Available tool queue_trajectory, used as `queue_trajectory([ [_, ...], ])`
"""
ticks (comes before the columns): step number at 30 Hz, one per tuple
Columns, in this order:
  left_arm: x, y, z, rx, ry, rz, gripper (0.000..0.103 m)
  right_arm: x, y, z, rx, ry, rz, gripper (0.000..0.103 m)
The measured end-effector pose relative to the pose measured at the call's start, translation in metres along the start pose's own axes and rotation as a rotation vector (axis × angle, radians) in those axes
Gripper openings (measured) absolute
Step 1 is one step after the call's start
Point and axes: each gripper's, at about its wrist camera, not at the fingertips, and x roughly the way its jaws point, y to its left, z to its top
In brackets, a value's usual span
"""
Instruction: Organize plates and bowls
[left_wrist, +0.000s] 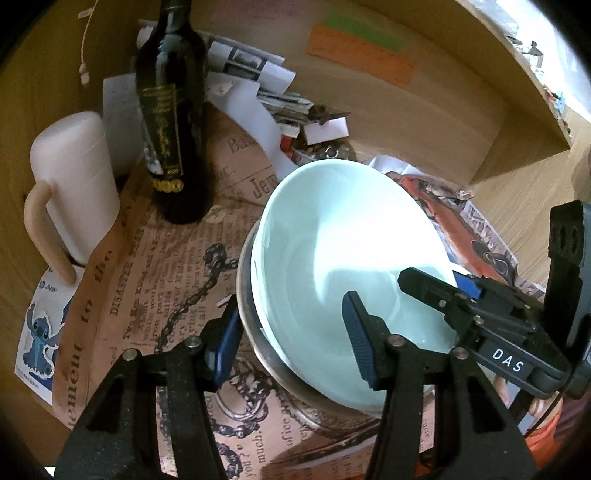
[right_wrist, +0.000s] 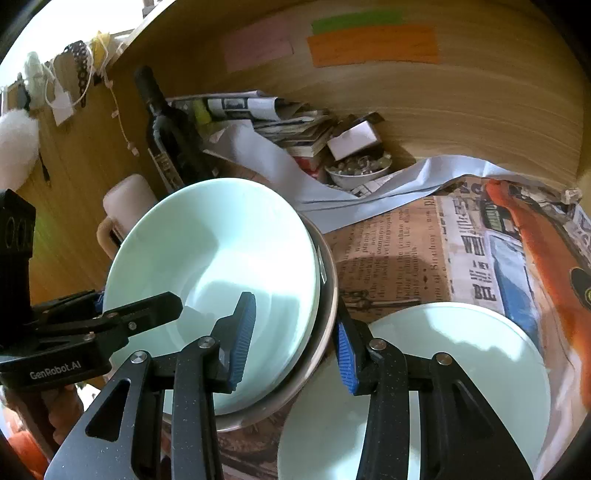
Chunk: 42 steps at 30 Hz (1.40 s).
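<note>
Newsprint-covered desk fills the left wrist view, where the left gripper (left_wrist: 291, 339) straddles the near-left rims of a pale bowl (left_wrist: 332, 229) nested in a metal bowl (left_wrist: 245, 291), while the right wrist view shows the right gripper (right_wrist: 295, 339) pinching their right rims beside a plate (right_wrist: 480, 354), so stacking seems underway and next needs a level set-down.

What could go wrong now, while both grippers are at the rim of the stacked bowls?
1. The pale green bowl sits tilted inside the metal bowl. If it is lifted by one edge, it may slide and clatter.
2. The right gripper straddles both rims, so it might pull both bowls up together.
3. The dark bottle stands close behind the bowls. A push that way could tip it.
</note>
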Motion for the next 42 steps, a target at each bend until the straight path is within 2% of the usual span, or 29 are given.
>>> queue_trajectory([
  [19, -0.003, -0.050, 0.010, 0.094, -0.031, -0.071, 0.054, -0.047, -0.035, -0.006, 0.066, -0.083, -0.066, 0.037],
  [42, 0.004, -0.102, 0.002, 0.172, 0.012, -0.164, 0.054, -0.092, -0.070, -0.027, 0.113, -0.123, -0.149, 0.037],
])
